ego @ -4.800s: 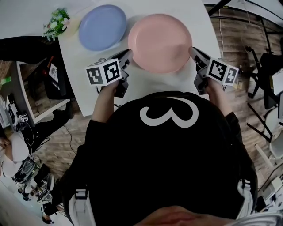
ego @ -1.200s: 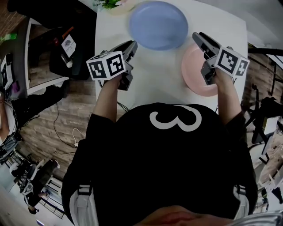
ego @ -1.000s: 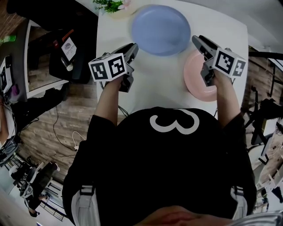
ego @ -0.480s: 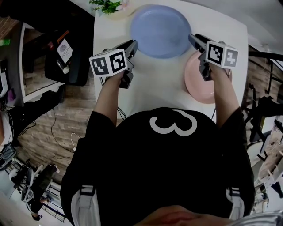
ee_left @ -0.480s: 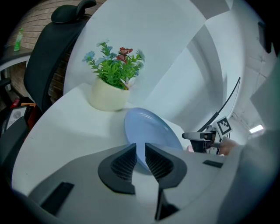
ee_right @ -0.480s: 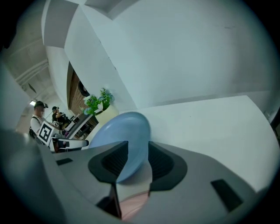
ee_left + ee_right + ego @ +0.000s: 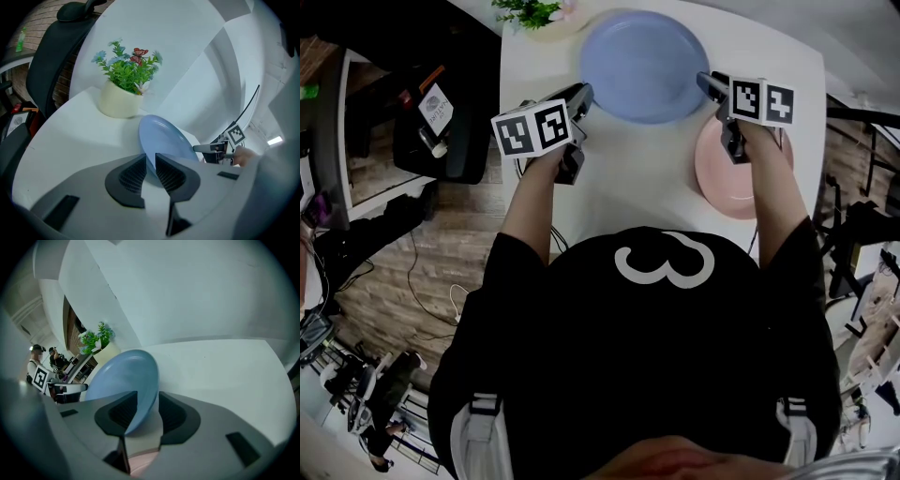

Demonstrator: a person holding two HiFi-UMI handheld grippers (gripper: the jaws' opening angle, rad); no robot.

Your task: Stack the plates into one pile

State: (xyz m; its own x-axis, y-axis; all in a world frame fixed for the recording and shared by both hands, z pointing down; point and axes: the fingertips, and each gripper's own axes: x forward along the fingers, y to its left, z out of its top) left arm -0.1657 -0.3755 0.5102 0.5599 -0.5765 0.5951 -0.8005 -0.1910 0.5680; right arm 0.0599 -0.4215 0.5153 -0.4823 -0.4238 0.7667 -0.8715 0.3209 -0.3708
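A blue plate lies on the white table at the far middle. A pink plate rests to its right, nearer me, partly under my right arm. My left gripper sits at the blue plate's left rim. In the left gripper view its jaws stand a narrow slit apart, with the blue plate rim just at their tips. My right gripper is at the plate's right rim. In the right gripper view it is open, the blue rim between its jaws and pink below.
A potted plant in a cream pot stands at the table's far left corner, close behind the blue plate. A black chair is beside the table's left edge. People stand far off in the right gripper view.
The pink plate, once held between both grippers, now lies at the right. My right gripper has moved off it, forward and down to the blue plate's right rim. My left gripper edged toward the left rim.
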